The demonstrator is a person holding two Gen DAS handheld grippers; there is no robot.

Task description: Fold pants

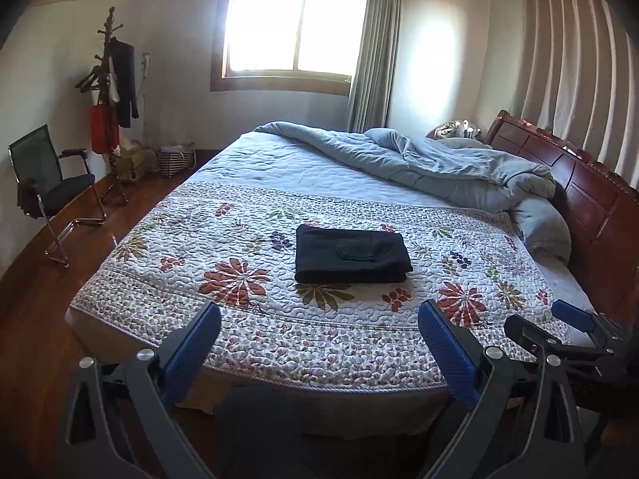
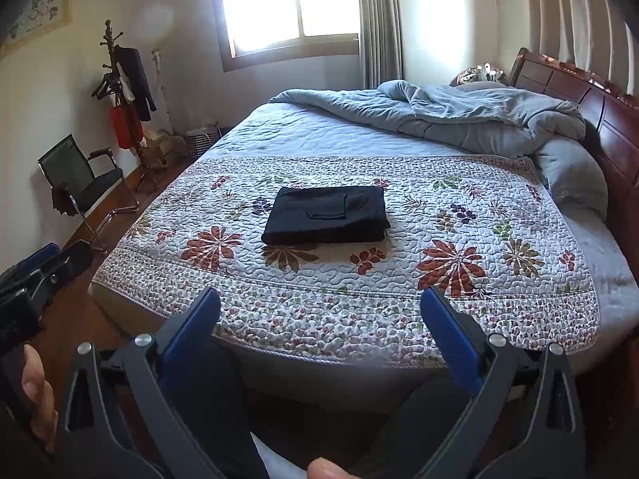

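Observation:
Black pants (image 1: 351, 254) (image 2: 327, 214) lie folded into a neat rectangle on the floral quilt (image 1: 223, 239) (image 2: 439, 279), a back pocket showing on top. My left gripper (image 1: 319, 311) is open, held back from the bed's near edge, nothing between its blue fingers. My right gripper (image 2: 319, 299) is open too, likewise short of the pants and empty. In the left wrist view the right gripper (image 1: 543, 325) shows at the right edge; in the right wrist view the left gripper (image 2: 56, 257) shows at the left edge.
A rumpled grey-blue duvet (image 1: 439, 163) (image 2: 459, 115) is piled by the wooden headboard (image 1: 579, 183). A black chair (image 1: 52, 183) and a coat stand (image 1: 112, 99) stand left on the wood floor. A window (image 1: 295, 20) is behind. A hand (image 2: 36, 391) shows at lower left.

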